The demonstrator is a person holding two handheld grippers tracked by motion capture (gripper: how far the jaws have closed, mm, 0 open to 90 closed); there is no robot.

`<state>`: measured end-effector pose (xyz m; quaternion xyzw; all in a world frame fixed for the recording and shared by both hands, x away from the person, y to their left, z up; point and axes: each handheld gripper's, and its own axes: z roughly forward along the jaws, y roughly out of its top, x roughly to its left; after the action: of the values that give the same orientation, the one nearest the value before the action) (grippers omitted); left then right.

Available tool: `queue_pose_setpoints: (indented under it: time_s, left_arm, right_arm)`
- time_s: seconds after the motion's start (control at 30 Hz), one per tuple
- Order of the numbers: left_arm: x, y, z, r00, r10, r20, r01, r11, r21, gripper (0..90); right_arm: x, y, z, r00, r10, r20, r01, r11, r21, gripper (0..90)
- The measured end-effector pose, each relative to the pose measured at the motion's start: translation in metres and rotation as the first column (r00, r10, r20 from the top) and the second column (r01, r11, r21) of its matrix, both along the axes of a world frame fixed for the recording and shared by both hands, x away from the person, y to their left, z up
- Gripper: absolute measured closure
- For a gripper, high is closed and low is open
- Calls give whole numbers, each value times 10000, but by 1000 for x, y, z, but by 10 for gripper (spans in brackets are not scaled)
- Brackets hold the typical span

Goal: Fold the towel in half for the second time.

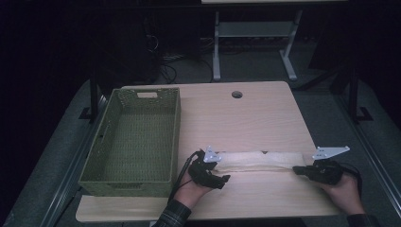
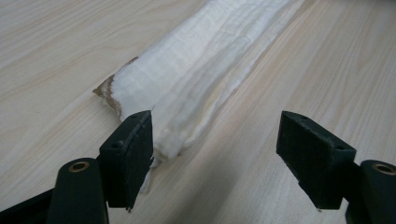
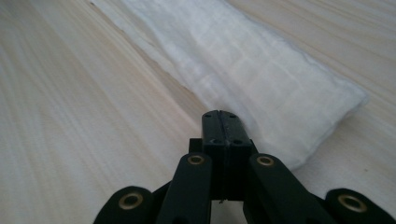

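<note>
White folded cloth [image 1: 257, 161] lies mid-fold: left gripper [image 2: 215, 154] gapes off its left end, right gripper [image 3: 223, 122] shut beside its right end; next, regrip.

The surface [image 1: 246, 118] lies bare across the middle and upper right of the frame, giving open passage there. A green basket [image 1: 135, 137] blocks the left side. The folded cloth [image 1: 257, 161] stretches low across the lower middle, between the left gripper [image 1: 222, 179] and right gripper [image 1: 298, 169].
</note>
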<state>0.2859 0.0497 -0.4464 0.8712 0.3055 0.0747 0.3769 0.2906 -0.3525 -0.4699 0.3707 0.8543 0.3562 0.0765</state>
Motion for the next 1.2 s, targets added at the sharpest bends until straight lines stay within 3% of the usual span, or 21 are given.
queue_pose_setpoints:
  time_s: [0.47,1.2]
  left_arm:
    - [2,-3,-3,9997,-40,235,34,9996,284,236]
    - [8,-3,-5,9990,169,404,-184,9991,381,237]
  right_arm:
    - [39,2,1,9991,-106,407,119,9994,-318,899]
    - [113,32,-3,9959,-144,898,164,9996,-215,899]
